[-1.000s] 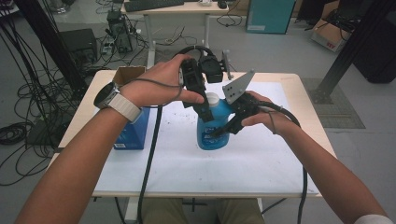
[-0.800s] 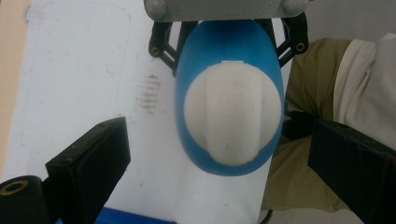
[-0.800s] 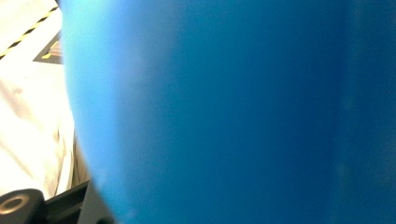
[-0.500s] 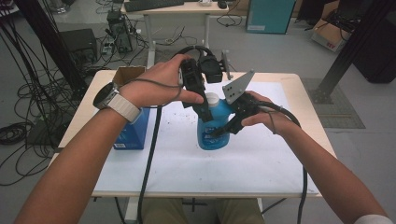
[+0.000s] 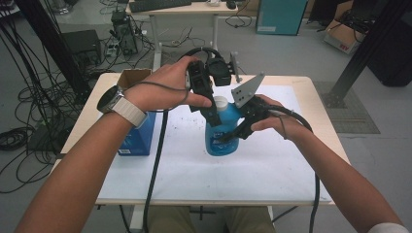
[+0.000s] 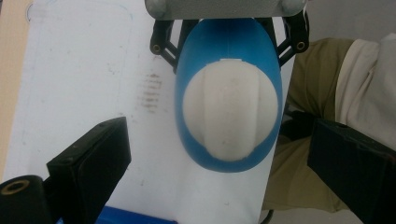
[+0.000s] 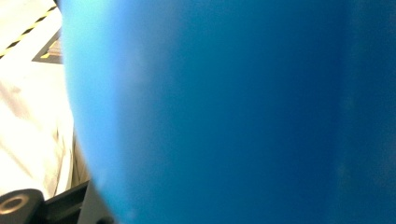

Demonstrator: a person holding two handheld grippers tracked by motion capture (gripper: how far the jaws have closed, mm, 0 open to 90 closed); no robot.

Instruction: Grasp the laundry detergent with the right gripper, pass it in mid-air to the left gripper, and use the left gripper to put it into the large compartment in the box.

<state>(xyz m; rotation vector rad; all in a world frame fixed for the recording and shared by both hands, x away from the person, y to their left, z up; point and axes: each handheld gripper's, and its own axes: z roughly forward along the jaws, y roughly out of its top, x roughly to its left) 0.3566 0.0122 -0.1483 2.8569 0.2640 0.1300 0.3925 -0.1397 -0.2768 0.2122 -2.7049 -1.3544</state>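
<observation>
White paper covers the wooden table (image 5: 311, 87), and near its middle a blue bottle (image 5: 222, 132) stands upright with a white cap (image 5: 221, 102) on top. At the bottle's right flank, the right gripper (image 5: 241, 127) has its jaws clamped on the body, about mid-height; in the right gripper view the blue wall (image 7: 233, 112) sits pressed up against the lens, blurred. Directly above the cap hangs the left gripper (image 5: 209, 104), pointing down; in the left gripper view its two black jaws stand wide apart on either side of the cap (image 6: 231, 114), neither one touching it, with the bottle's blue shoulder (image 6: 271, 88) ringing the cap beneath. The left hand (image 5: 160, 90), a watch on its wrist, holds that gripper from the left side, and the right hand (image 5: 274, 121) grips its tool just right of the bottle. Further left on the paper, apart from the bottle, sits a blue box (image 5: 138, 136) under the left forearm. Beyond the table's far edge, tangled cables (image 5: 29, 97) lie on a grey floor.
</observation>
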